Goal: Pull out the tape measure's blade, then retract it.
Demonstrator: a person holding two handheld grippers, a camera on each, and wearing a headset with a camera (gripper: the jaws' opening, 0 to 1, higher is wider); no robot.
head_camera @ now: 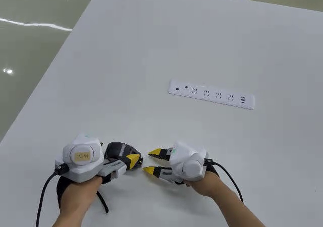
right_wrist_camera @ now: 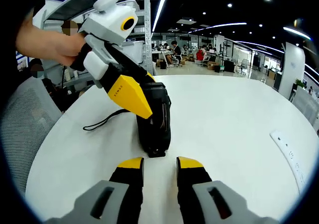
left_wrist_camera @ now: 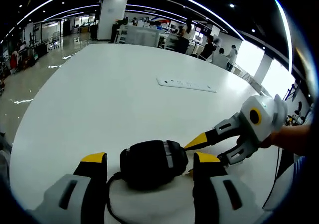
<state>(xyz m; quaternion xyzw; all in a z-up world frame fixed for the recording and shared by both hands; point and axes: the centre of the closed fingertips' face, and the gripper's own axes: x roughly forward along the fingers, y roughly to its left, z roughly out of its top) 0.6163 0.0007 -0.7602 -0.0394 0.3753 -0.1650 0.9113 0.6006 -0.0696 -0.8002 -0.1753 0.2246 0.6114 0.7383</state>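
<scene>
Tape measure (left_wrist_camera: 152, 163) is clamped in left tool (left_wrist_camera: 149, 158); released right tool (right_wrist_camera: 160, 163) should be closed squarely on blade hook, not clearly seen.

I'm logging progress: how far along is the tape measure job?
Done: nothing yet; the tape measure has its blade in, as far as shows. In hand: the left gripper straddles its case; the right gripper, open, points at its end. Left: the pull and the retraction.

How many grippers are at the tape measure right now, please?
2. The left gripper has its fingers either side of the tape measure; the right gripper faces it, close by, fingers apart.
</scene>
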